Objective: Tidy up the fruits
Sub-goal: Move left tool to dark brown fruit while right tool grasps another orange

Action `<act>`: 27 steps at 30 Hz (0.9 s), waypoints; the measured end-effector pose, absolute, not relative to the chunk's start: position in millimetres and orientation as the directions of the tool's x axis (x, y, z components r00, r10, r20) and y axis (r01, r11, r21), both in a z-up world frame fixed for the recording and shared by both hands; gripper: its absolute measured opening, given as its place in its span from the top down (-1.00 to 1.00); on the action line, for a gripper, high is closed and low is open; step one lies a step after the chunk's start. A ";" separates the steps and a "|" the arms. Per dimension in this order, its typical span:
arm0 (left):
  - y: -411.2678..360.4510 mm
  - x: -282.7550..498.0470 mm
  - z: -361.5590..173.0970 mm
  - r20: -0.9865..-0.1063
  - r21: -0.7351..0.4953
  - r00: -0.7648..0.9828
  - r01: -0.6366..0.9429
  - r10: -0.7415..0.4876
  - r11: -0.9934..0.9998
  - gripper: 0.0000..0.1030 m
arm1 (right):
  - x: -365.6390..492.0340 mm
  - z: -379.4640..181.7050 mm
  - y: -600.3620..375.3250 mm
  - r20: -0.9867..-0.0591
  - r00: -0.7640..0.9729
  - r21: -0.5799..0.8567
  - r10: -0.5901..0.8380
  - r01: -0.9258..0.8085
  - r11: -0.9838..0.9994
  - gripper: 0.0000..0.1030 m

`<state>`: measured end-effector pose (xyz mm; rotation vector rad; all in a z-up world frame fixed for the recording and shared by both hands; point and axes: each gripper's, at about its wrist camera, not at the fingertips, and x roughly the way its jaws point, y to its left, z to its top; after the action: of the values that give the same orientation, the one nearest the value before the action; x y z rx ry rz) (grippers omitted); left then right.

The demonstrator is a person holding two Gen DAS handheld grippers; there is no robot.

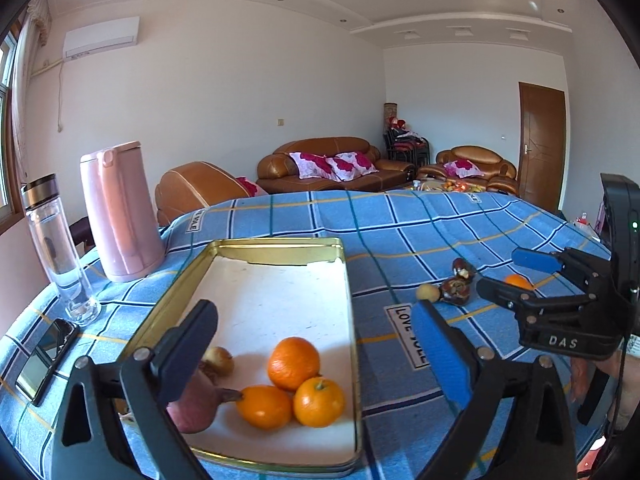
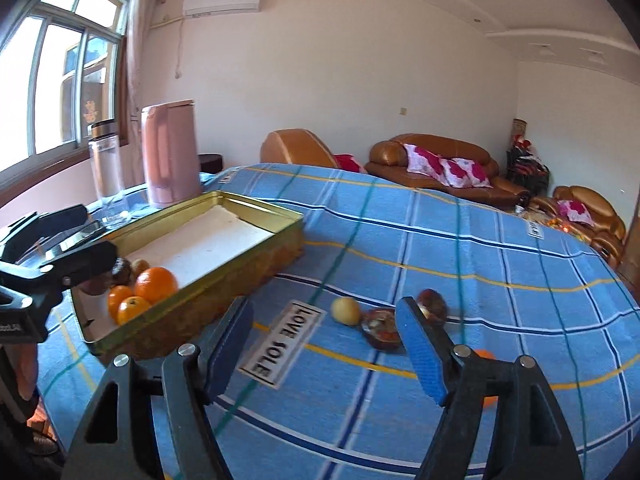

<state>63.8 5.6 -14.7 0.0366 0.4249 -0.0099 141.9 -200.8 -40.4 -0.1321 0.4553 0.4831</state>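
A gold tin tray (image 1: pixel 348 280) with a white liner holds three oranges (image 1: pixel 293 362), a small yellowish fruit (image 1: pixel 219 360) and a pinkish root (image 1: pixel 192 404). My left gripper (image 1: pixel 320 340) hangs open over the tray's near end, nothing between its pads. On the blue checked cloth to the right lie a small yellow fruit (image 2: pixel 346 310), two dark brown fruits (image 2: pixel 382 328) and a loose orange (image 2: pixel 486 360), which is partly hidden behind my right finger. My right gripper (image 2: pixel 324 348) is open above the cloth, short of these fruits, holding nothing.
A pink kettle (image 1: pixel 120 212), a clear bottle (image 1: pixel 60 248) and a phone (image 1: pixel 44 360) stand left of the tray. The table's far edge (image 1: pixel 360 194) drops toward brown sofas (image 1: pixel 332 164). A hand (image 1: pixel 600 368) shows behind the right gripper (image 1: pixel 516 276).
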 end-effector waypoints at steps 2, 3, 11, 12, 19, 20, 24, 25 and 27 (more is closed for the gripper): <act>-9.8 70.8 -13.0 -0.430 0.028 0.902 0.051 -0.034 0.998 -0.94 | 153.3 -41.1 -221.8 -0.468 0.809 -0.015 0.356 -0.410 0.912 -0.45; -17.3 74.0 -12.8 -0.438 0.029 0.898 0.065 -0.046 0.997 -0.94 | 160.2 -42.7 -231.3 -0.482 0.814 -0.016 0.325 -0.379 0.925 -0.46; -66.4 106.6 -17.3 -0.514 0.042 0.852 0.145 -0.103 0.989 -0.95 | 206.2 -63.3 -277.3 -0.611 0.746 0.067 0.266 -0.287 0.956 -0.46; -71.2 111.9 -18.5 -0.526 0.044 0.844 0.152 -0.106 0.987 -0.95 | 210.3 -66.9 -281.2 -0.629 0.728 0.082 0.271 -0.285 0.955 -0.46; -96.3 142.0 -29.5 -0.571 0.066 0.813 0.190 -0.119 0.980 -0.94 | 226.8 -84.5 -283.7 -0.716 0.620 0.152 0.321 -0.310 0.938 -0.04; -98.5 145.3 -31.0 -0.573 0.070 0.812 0.186 -0.113 0.980 -0.94 | 226.6 -85.7 -283.8 -0.719 0.613 0.157 0.326 -0.313 0.937 0.02; -109.4 160.1 -37.6 -0.588 0.090 0.802 0.192 -0.104 0.977 -0.94 | 221.5 -82.8 -284.4 -0.701 0.630 0.153 0.334 -0.324 0.934 0.05; -113.8 164.8 -39.8 -0.594 0.101 0.798 0.196 -0.099 0.976 -0.94 | 220.1 -81.3 -285.2 -0.697 0.643 0.138 0.319 -0.317 0.939 0.05; -122.4 175.0 -44.5 -0.607 0.114 0.790 0.198 -0.090 0.974 -0.92 | 219.2 -78.2 -289.7 -0.687 0.671 0.103 0.277 -0.288 0.952 0.10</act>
<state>175.0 -122.4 -44.5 0.1754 0.6426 -0.1559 219.2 -289.7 -78.2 -0.0149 0.7717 0.3184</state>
